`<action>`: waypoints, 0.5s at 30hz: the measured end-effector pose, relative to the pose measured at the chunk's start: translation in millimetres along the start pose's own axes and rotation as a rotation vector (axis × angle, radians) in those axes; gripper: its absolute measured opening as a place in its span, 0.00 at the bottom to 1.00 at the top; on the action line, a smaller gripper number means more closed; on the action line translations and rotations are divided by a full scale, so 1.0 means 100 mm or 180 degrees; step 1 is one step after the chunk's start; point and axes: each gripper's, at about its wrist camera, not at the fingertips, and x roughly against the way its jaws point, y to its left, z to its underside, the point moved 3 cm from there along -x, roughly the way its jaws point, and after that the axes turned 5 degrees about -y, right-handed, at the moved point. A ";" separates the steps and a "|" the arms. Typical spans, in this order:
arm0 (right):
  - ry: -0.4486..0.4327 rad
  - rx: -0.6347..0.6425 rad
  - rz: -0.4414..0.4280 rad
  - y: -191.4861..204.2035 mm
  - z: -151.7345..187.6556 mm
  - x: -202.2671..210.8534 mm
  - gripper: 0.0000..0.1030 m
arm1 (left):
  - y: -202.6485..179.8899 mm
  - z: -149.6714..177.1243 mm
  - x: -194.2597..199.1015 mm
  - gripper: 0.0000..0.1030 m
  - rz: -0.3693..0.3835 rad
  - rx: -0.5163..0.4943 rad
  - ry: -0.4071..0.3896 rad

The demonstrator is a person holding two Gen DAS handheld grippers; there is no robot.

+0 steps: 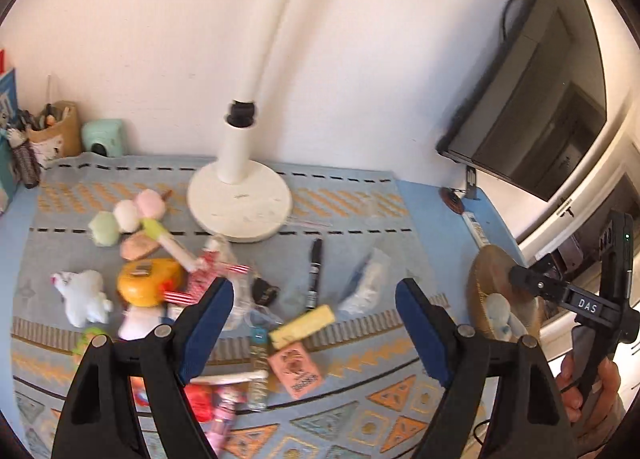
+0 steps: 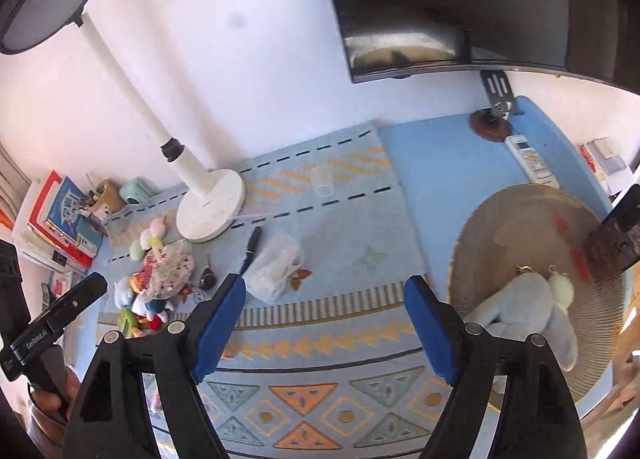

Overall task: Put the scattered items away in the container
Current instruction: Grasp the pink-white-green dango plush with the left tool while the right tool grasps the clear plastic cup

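Small items lie scattered on a patterned mat (image 1: 360,399): a pastel plush skewer (image 1: 124,215), a white plush (image 1: 84,297), a yellow round toy (image 1: 148,285), a black marker (image 1: 314,275), a clear bag (image 1: 368,279), a yellow bar (image 1: 302,323) and a pink packet (image 1: 296,373). My left gripper (image 1: 316,319) hovers open above the yellow bar, holding nothing. A round woven basket (image 2: 520,227) at the right holds a pale blue plush bunny (image 2: 532,319) and a small pale plush (image 2: 562,291). My right gripper (image 2: 324,319) is open and empty over the mat, left of the basket.
A white lamp base (image 1: 240,203) stands at the back of the mat. Behind it are a mint camera (image 1: 104,137) and a pen holder (image 1: 54,131), with books (image 2: 60,215) at the far left. A remote (image 2: 530,159) lies behind the basket, below a wall monitor (image 1: 532,99).
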 end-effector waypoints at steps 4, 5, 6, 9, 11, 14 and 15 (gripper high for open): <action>0.0123 -0.0133 0.0019 0.27 -0.13 -0.28 0.79 | 0.88 -0.24 -0.05 0.82 -0.0321 -0.0278 0.0159; 0.0190 -0.0147 0.0089 0.31 -0.17 -0.36 0.79 | 1.06 -0.29 -0.14 0.82 -0.0223 -0.0284 0.0299; 0.0253 -0.0168 0.0121 0.34 -0.20 -0.44 0.79 | 1.20 -0.33 -0.24 0.82 -0.0143 -0.0306 0.0395; 0.0341 -0.0212 0.0195 0.42 -0.31 -0.60 0.79 | 1.53 -0.40 -0.61 0.82 -0.0196 -0.0472 0.0623; 0.0321 -0.0184 0.0378 0.44 -0.37 -0.69 0.79 | 1.61 -0.39 -0.89 0.82 -0.0246 -0.0672 0.0753; 0.0393 -0.0161 0.0509 0.43 -0.45 -0.92 0.79 | 1.70 -0.36 -1.29 0.82 -0.0266 -0.0817 0.0901; 0.0425 -0.0178 0.0483 0.43 -0.48 -1.01 0.79 | 1.72 -0.36 -1.39 0.82 -0.0225 -0.0827 0.0932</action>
